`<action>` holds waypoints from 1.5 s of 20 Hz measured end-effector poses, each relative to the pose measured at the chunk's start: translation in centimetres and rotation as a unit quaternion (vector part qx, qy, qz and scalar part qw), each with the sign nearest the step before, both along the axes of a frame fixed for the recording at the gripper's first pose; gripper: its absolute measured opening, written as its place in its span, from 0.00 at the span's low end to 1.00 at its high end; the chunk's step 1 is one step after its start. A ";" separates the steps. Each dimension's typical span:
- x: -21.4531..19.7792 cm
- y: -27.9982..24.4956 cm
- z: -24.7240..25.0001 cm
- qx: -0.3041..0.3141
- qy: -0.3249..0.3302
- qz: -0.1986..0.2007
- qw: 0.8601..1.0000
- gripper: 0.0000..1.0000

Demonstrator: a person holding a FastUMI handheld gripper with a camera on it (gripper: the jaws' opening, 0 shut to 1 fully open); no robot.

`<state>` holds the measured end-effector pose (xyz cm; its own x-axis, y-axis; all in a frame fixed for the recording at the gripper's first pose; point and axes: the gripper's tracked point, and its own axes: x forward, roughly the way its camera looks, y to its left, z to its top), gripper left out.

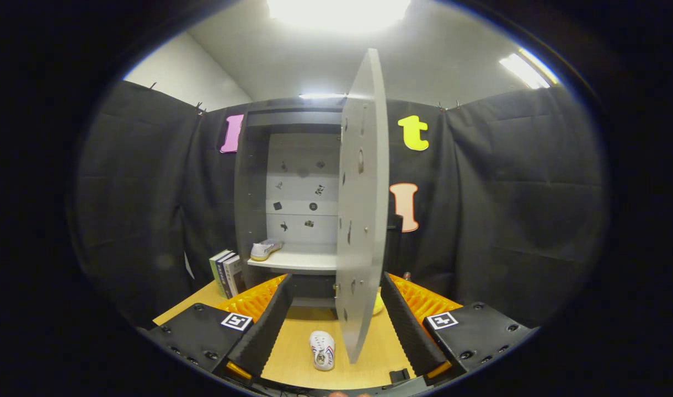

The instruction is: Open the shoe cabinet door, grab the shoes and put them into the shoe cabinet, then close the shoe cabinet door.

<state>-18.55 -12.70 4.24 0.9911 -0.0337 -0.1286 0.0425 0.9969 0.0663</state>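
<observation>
No brand name or readable writing shows anywhere; the two square black-and-white marker tags (236, 321) on the gripper's body carry a coded pattern only, and the spines of the few upright books (226, 272) at about 10 o'clock from the fingers are too small to read. The gripper (334, 325) stands with its fingers spread wide apart, holding nothing. Between them, on the light wooden tabletop (298, 364), lies a small white shoe with red-and-blue side stripes (322, 349), seen from above, toe pointing toward the fingers' base. Straight ahead at 12 o'clock stands the tall dark-grey shoe cabinet (252, 182) with a pale back panel – its flat light-grey door (361, 209) swung open, edge-on to the camera, reaching down just right of the shoe. On the cabinet's white shelf (295, 260) rests a second white shoe with a tan sole (265, 249) (at the shelf's left end). A yellow object (378, 305) peeks from behind the door's lower edge; what it is I cannot tell.
</observation>
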 end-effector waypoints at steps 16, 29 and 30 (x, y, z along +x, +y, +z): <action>9.0 14.7 -24.1 -0.078 0.244 0.146 0.955 0.98; 18.3 8.5 -44.0 -0.102 0.452 0.101 0.880 0.99; 18.6 8.2 -44.9 -0.106 0.464 0.101 0.874 0.98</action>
<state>0.04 -4.49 -40.62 0.4522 0.0094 -0.8919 -0.1988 0.9759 -0.0904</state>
